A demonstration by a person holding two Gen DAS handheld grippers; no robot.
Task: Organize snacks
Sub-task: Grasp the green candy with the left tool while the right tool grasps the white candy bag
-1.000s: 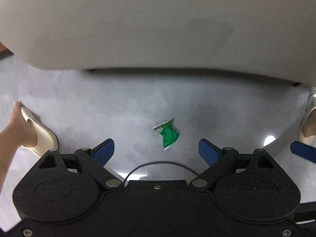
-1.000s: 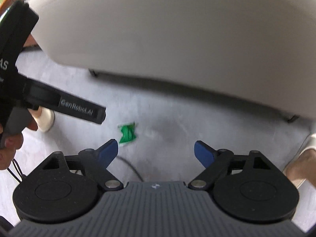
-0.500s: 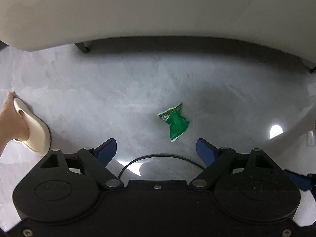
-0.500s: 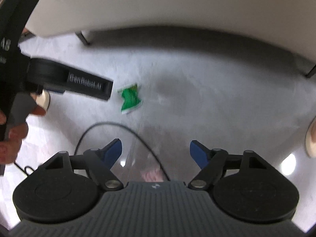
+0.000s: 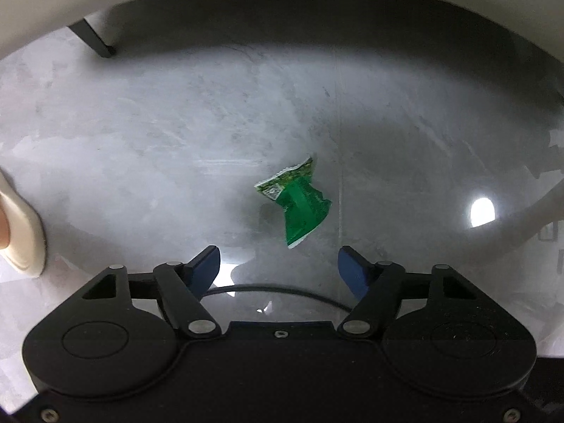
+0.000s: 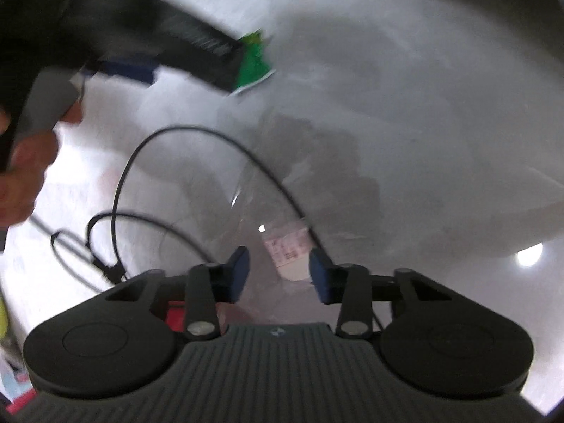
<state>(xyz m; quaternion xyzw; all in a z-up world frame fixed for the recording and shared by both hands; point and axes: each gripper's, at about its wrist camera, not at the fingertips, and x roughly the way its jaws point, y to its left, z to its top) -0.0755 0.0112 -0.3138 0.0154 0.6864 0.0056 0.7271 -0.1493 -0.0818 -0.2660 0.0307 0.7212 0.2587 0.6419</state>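
Left gripper [image 5: 278, 268]: black linkage, blue pads [image 5: 206, 264], pointing down at floor. Jaws have just been closing; now moderately apart, nothing between them. A black cable [image 5: 268, 287] arcs across just in front of the body.

Wrapper [image 5: 296, 204]: green crumpled foil, torn ragged top edge with a small printed code patch, white lower rim. It lies flat on the floor just beyond the left pads, slightly right of their midline, not touched.

Floor [image 5: 176, 123]: pale grey polished stone, veined, glossy, with a lamp glare spot at right. Open on all sides of the wrapper. Beige slipper [image 5: 21, 239] at far left edge, well apart. Farther on, a dark slanted leg [image 5: 93, 40] under a pale curved table edge [image 5: 42, 10] that overhangs the top of the left view.

Right gripper [image 6: 278, 271]: same build, ribbed grey housing. Jaws have just been closing; now narrow. A clear plastic film with a pink label [image 6: 289, 246] shows between the pads; cannot tell whether they press on it. Black cable loops lie left on the floor. In the right view, blurred, the left gripper's black body covers part of the wrapper's left side, a hand [image 6: 24, 176] on its grip.
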